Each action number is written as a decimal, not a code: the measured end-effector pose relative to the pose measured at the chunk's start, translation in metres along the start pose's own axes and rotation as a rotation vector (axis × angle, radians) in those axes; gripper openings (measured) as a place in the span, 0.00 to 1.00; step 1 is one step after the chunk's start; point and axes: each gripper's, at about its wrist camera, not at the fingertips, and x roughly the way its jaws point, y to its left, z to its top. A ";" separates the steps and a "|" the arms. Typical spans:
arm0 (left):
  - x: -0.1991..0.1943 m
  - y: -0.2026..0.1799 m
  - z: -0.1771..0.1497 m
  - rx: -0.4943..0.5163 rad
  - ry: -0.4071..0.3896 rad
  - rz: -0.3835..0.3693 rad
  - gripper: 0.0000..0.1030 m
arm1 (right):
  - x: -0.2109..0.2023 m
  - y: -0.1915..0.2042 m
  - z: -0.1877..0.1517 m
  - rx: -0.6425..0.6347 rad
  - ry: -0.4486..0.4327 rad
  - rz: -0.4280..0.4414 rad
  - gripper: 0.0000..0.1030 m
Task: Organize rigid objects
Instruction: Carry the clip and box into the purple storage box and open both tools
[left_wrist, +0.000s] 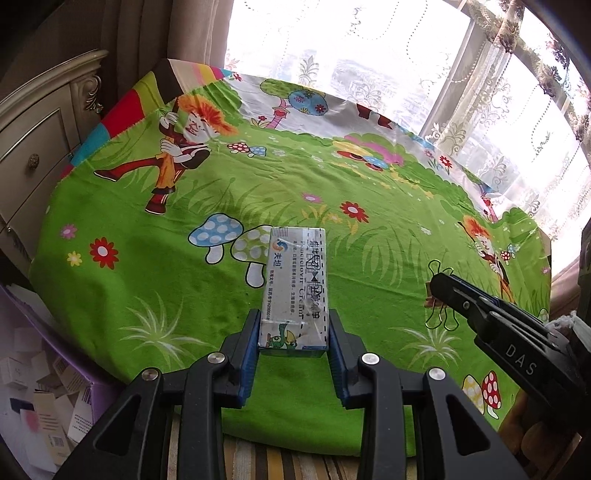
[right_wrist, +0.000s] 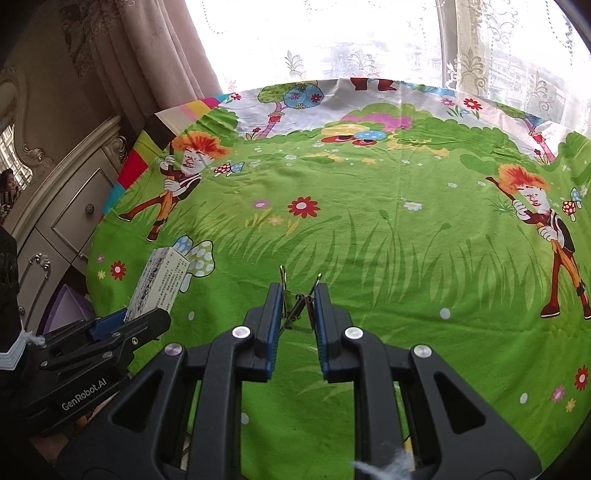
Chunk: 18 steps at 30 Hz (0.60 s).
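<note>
Left tongs (left_wrist: 293, 332) gripping glossy rectangular carton (left_wrist: 295, 284), right tongs (right_wrist: 297, 306) pinching metal binder clip (right_wrist: 295, 308)

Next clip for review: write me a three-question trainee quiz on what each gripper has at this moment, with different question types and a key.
1. True or false: the left gripper is shut on a medicine box.
2. Multiple choice: what sits between the jaws of the right gripper? A) a spoon B) a binder clip C) a battery
3. Short answer: what covers the table under both grippers?

Key:
1. True
2. B
3. A green cartoon cloth with mushrooms and flowers
</note>
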 end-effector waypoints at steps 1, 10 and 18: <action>-0.004 0.004 -0.001 -0.004 -0.005 0.005 0.34 | -0.002 0.007 -0.001 -0.012 -0.001 0.007 0.20; -0.043 0.052 -0.019 -0.059 -0.039 0.040 0.34 | -0.013 0.071 -0.016 -0.093 0.028 0.103 0.20; -0.087 0.105 -0.042 -0.130 -0.069 0.085 0.34 | -0.028 0.132 -0.042 -0.176 0.064 0.194 0.20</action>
